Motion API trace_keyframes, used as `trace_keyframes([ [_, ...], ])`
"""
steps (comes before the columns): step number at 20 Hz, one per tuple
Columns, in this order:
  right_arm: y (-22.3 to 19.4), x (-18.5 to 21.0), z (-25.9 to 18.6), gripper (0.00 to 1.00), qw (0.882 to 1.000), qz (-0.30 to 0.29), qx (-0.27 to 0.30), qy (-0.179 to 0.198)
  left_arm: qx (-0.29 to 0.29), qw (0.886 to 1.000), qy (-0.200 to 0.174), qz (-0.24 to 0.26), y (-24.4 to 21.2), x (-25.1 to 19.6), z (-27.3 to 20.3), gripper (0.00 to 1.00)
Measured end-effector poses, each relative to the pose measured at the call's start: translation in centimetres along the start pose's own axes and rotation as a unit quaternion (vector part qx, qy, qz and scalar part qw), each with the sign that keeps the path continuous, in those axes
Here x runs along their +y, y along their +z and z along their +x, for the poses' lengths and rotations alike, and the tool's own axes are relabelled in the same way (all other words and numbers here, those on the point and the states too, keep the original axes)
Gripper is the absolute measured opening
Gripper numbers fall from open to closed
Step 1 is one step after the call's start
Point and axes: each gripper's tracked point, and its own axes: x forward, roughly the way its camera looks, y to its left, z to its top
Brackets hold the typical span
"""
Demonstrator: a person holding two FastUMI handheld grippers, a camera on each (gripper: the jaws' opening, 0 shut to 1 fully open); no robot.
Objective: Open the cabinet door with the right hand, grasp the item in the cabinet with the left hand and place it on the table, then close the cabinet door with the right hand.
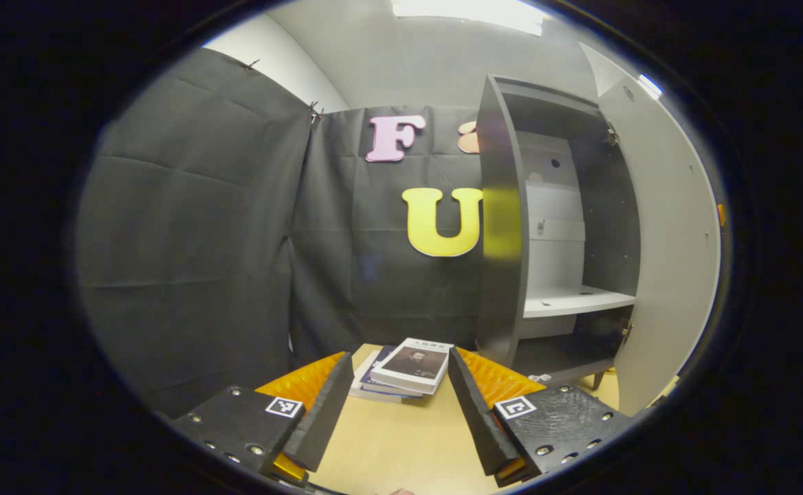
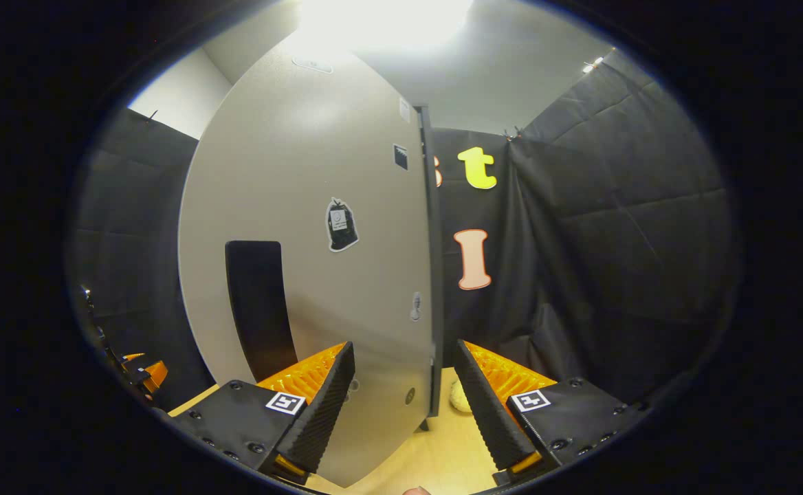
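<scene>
A small stack of books (image 1: pixel 408 370) lies on the light wooden table (image 1: pixel 401 447), just beyond my left gripper (image 1: pixel 398 361), which stands open and holds nothing. To the right rises the dark cabinet (image 1: pixel 501 227) with its door (image 1: pixel 669 261) swung wide open; a white shelf (image 1: pixel 573 300) inside is bare. In the right gripper view the pale door (image 2: pixel 319 206) with its black handle (image 2: pixel 258 306) stands close ahead. My right gripper (image 2: pixel 403 346) is open, and the door's free edge (image 2: pixel 433 330) lies between its fingers without either one pressing on it.
Black cloth walls close off the booth on all sides. A small pale object (image 2: pixel 458 397) lies on the table (image 2: pixel 443 454) beyond the door's edge. The left gripper's body (image 2: pixel 137 371) shows at the far left, past the door.
</scene>
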Motion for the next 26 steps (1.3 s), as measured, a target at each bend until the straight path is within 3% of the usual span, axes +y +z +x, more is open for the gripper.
trace_keyframes([
  [4,-0.5,4.2,1.9,0.87,0.999,-0.006,0.003,0.047,0.004,1.0,0.023,-0.002,-0.4,2.4,-0.8,0.86],
  [7,-1.2,6.9,2.2,1.0,0.997,-0.009,0.008,0.074,0.007,0.999,0.035,-0.003,-0.3,3.5,-1.5,0.86],
  [8,-1.4,7.2,2.3,0.93,0.997,-0.013,0.008,0.079,0.006,0.999,0.036,-0.001,-0.1,3.6,-1.6,0.86],
  [10,-1.5,7.3,2.4,0.96,0.996,-0.02,0.006,0.086,0.004,0.999,0.039,0.005,0.4,3.4,-1.8,0.86],
  [11,-1.5,6.9,2.4,0.93,0.996,-0.021,0.005,0.088,0.003,0.999,0.039,0.008,0.5,3.0,-1.8,0.86],
  [16,-1.8,3.6,2.5,0.96,0.996,-0.001,0.005,0.085,-0.007,1.0,0.024,0.018,2.1,-1.5,-1.2,0.84],
  [26,-3.1,-6.5,2.1,0.93,0.999,0.008,0.009,0.037,-0.035,0.999,-0.014,0.035,6.0,-12.2,-0.4,0.84],
])
